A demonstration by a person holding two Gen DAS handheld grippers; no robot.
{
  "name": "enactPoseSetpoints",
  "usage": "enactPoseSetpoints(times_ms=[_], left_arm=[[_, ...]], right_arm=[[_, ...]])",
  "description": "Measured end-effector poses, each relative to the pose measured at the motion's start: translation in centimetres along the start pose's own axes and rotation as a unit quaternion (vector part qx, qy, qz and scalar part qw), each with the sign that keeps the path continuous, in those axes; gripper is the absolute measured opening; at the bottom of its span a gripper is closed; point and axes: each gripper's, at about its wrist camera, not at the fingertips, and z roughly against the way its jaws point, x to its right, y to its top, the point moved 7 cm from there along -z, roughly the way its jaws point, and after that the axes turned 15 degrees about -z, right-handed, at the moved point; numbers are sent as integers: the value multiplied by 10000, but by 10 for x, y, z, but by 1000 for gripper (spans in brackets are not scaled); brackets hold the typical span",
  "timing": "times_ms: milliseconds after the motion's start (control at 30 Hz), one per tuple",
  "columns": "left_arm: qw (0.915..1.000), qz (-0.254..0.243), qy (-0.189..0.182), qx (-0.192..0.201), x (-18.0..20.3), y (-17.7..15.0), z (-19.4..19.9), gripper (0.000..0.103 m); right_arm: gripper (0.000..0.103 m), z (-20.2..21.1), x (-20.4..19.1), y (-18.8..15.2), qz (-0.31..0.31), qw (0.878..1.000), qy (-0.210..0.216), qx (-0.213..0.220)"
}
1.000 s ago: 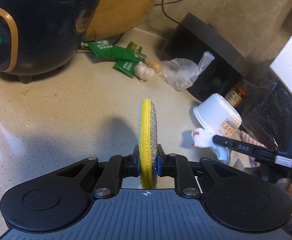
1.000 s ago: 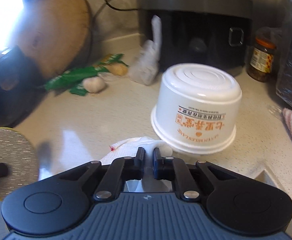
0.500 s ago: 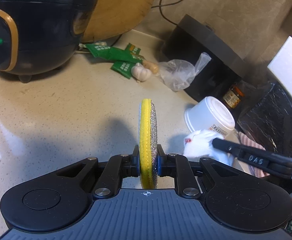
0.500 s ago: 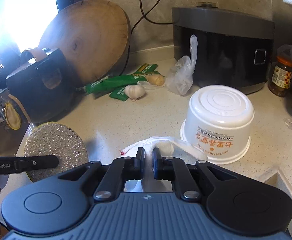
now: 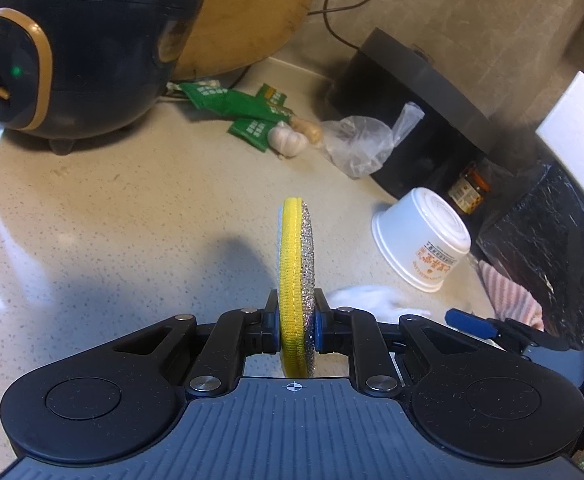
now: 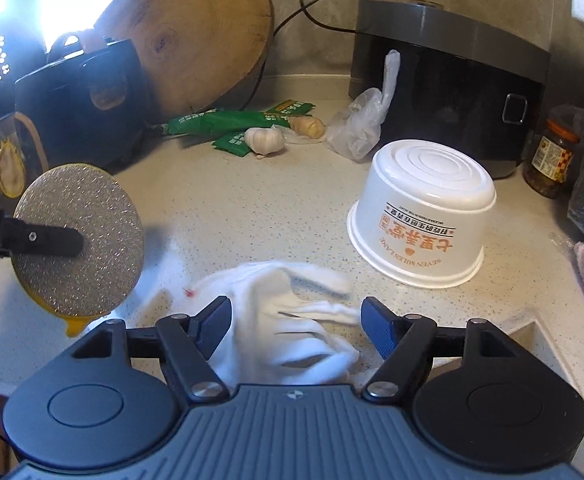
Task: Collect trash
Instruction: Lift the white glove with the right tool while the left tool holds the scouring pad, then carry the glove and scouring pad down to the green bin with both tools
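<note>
My left gripper point(image 5: 297, 326) is shut on a round yellow and silver scouring pad point(image 5: 295, 280), held on edge above the counter; the pad also shows at the left of the right wrist view point(image 6: 78, 240). My right gripper point(image 6: 296, 316) is open, its jaws spread either side of a crumpled white tissue point(image 6: 292, 320) that looks blurred, between and just below the fingers. The tissue also shows in the left wrist view point(image 5: 372, 304). An upturned white noodle cup point(image 6: 424, 216) stands on the counter just right of the tissue. A clear plastic bag point(image 6: 364, 120) and green wrappers point(image 6: 220, 124) lie further back.
A dark rice cooker point(image 5: 80, 48) stands at the back left, with a round wooden board point(image 6: 196, 36) behind it. A black cooker point(image 6: 452, 80) stands at the back right, with a jar point(image 6: 552, 160) beside it. Garlic point(image 6: 264, 138) and ginger point(image 6: 308, 124) lie by the wrappers. A counter edge point(image 6: 532, 320) lies at the right.
My right gripper has pulled back from the cup and opened, letting go of the white tissue. The left gripper still holds the pad and has shifted slightly.
</note>
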Motion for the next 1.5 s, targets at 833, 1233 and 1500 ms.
enactPoseSetpoints(times_ms=[833,1233,1500], left_arm=[[9985,-265,470,98,-3,6,7,18],[9937,-938,-601,136,101,12,-11,18],[9614,-1616,-1668,-1475,205,-80,-80,18]], right_arm=[[8,-10,-28,2,174,9983,500,-236],[8,110,102,-17,-1407,9867,-407,707],[8,157,199,-128,-2732,9507,-1419,364]])
